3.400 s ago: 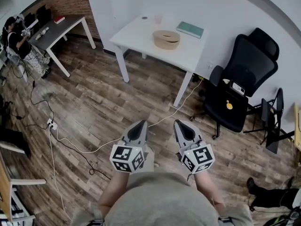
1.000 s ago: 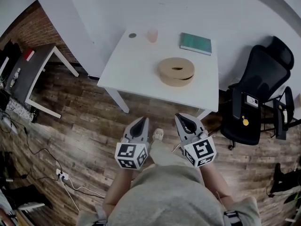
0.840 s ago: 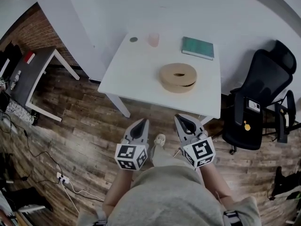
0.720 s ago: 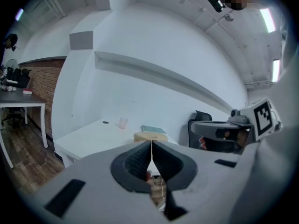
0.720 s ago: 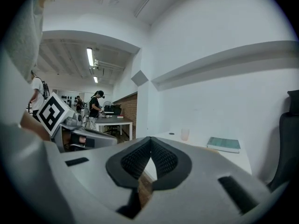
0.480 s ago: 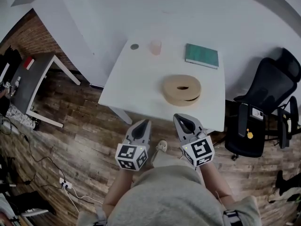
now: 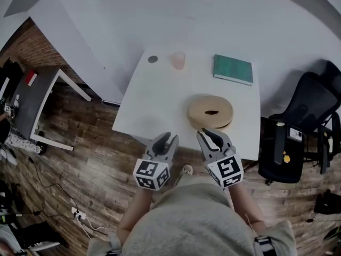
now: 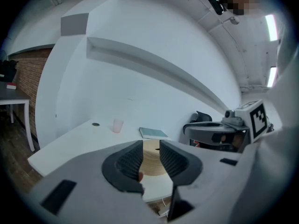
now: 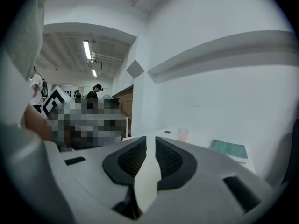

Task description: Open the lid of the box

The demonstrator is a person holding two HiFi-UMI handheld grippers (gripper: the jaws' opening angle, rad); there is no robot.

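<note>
A round tan box (image 7: 210, 112) with its lid on sits on the white table (image 7: 154, 97), near the front right. My left gripper (image 7: 168, 141) hovers over the table's near edge, left of the box. Its jaws are opening and hold nothing. In the left gripper view the box (image 8: 150, 164) shows through the gap of the left gripper (image 8: 151, 146), still some way ahead. My right gripper (image 7: 209, 137) is just in front of the box, jaws opening and empty. In the right gripper view only bare tabletop lies between the right gripper (image 9: 150, 143) jaws.
A pink cup (image 7: 178, 61), a small dark disc (image 7: 153, 59) and a green book (image 7: 233, 69) lie at the table's far side. A black office chair (image 7: 298, 143) stands to the right, a grey desk (image 7: 32, 97) to the left. The floor is wood.
The table has come much nearer; both grippers now reach its front edge by the box. Both pairs of jaws have gone from shut to slightly parted.
</note>
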